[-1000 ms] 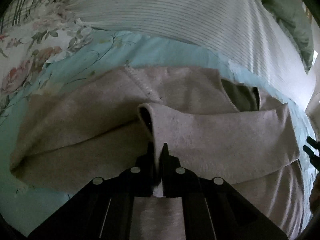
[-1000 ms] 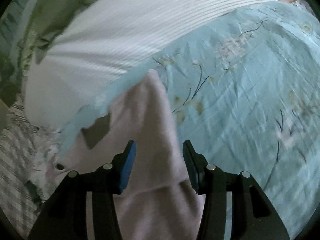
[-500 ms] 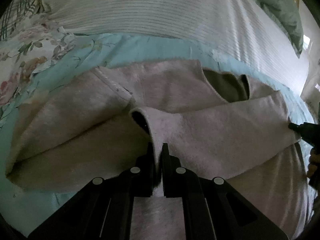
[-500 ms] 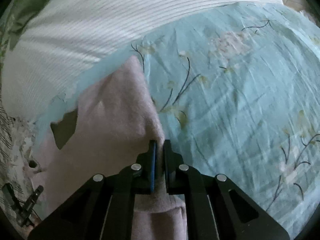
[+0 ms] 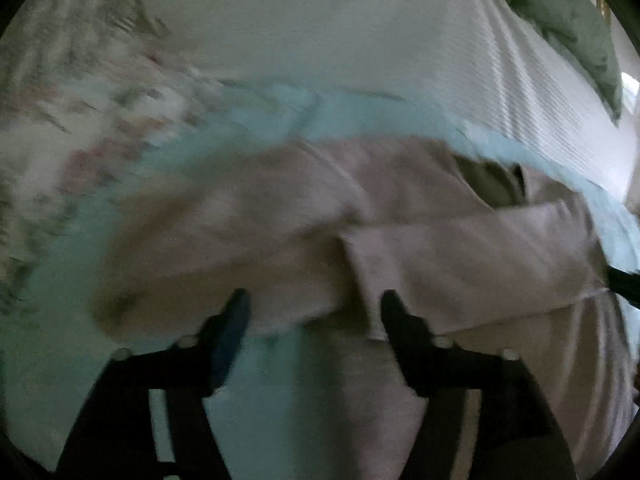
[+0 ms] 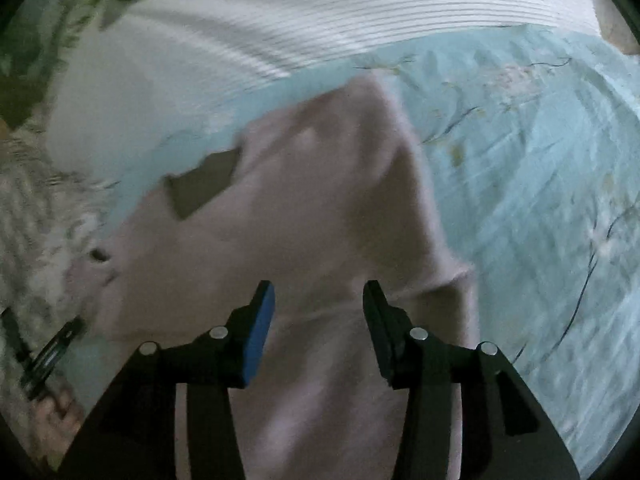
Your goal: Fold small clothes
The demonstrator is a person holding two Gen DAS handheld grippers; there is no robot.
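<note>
The pink sweater (image 5: 420,216) lies spread on the light blue bed sheet (image 6: 540,168), and it is the landmark for all the rest. Its dark neck opening (image 6: 200,188) is at the far edge, near the white striped blanket (image 6: 340,12) that lies beyond the sweater. One sleeve (image 5: 472,256) is folded across the body of the sweater, with its cuff end lying toward the middle.

The left gripper (image 5: 312,312) hangs over the near edge of the sweater. Its fingers (image 5: 234,320) stand wide apart and hold nothing; the cuff of the folded sleeve lies between them, closer to the right finger. The left wrist view is blurred, so I cannot tell if a finger touches the cloth.

The right gripper (image 6: 318,308) is over the near part of the sweater on the other side. Its fingers (image 6: 262,320) are also apart, with only flat pink cloth between them and nothing gripped. A fold edge of the sweater (image 6: 452,276) lies just beside the right finger.

To the left of the sweater, in the left wrist view, there is a flowered cover (image 5: 60,128), very blurred. Beyond the sweater and the white blanket, a green pillow (image 5: 568,16) lies at the far right. In the right wrist view the other gripper (image 6: 44,356) shows at the left edge, beside the sweater.
</note>
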